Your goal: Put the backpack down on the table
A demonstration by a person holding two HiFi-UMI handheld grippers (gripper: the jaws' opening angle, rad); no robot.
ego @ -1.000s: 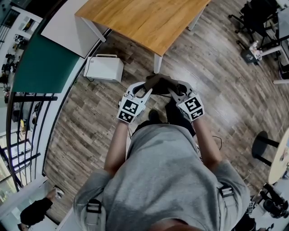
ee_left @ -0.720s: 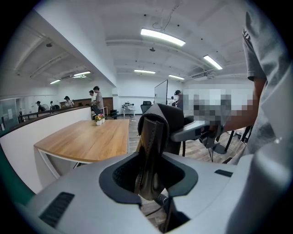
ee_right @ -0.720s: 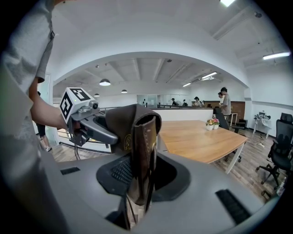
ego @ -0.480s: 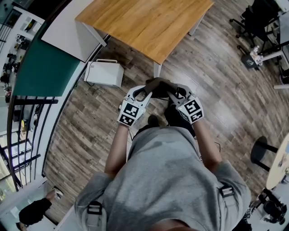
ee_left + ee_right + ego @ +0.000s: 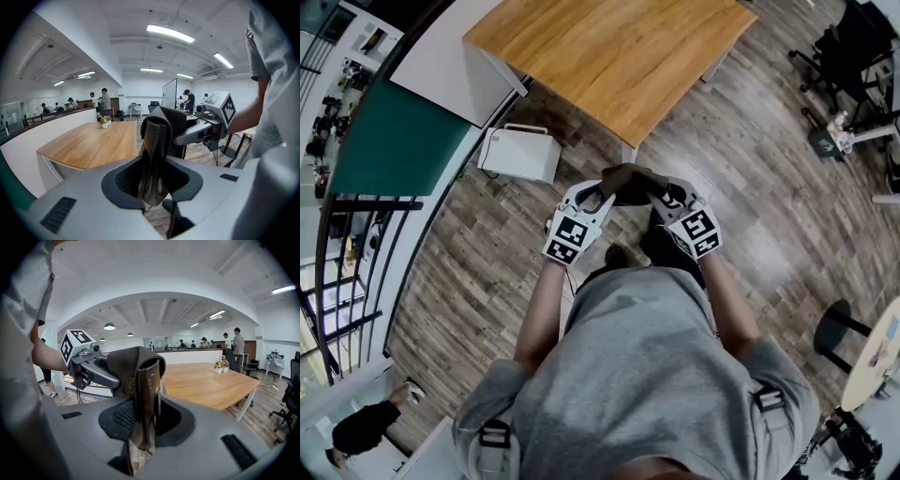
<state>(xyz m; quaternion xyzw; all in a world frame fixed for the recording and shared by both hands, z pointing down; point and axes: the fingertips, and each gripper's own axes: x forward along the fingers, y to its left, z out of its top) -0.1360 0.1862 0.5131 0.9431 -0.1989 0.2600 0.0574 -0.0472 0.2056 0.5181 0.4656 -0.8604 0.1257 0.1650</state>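
left hand-held gripper (image 5: 602, 188), right hand-held gripper (image 5: 662, 193), both clamping backpack (image 5: 630, 180), table (image 5: 609, 56) ahead

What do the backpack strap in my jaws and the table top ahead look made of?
The backpack strap looks like dark brown leather or an imitation: smooth, with a slight sheen and stitching along the edge. The table top looks like matte wood or wood-look laminate with visible grain; I cannot tell which.

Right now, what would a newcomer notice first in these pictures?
The dark brown backpack draws the eye first. It hangs above the wood floor in front of the person, with the left gripper and right gripper each clamped on it. Just beyond stands the big wooden table, and the backpack is not yet on it.
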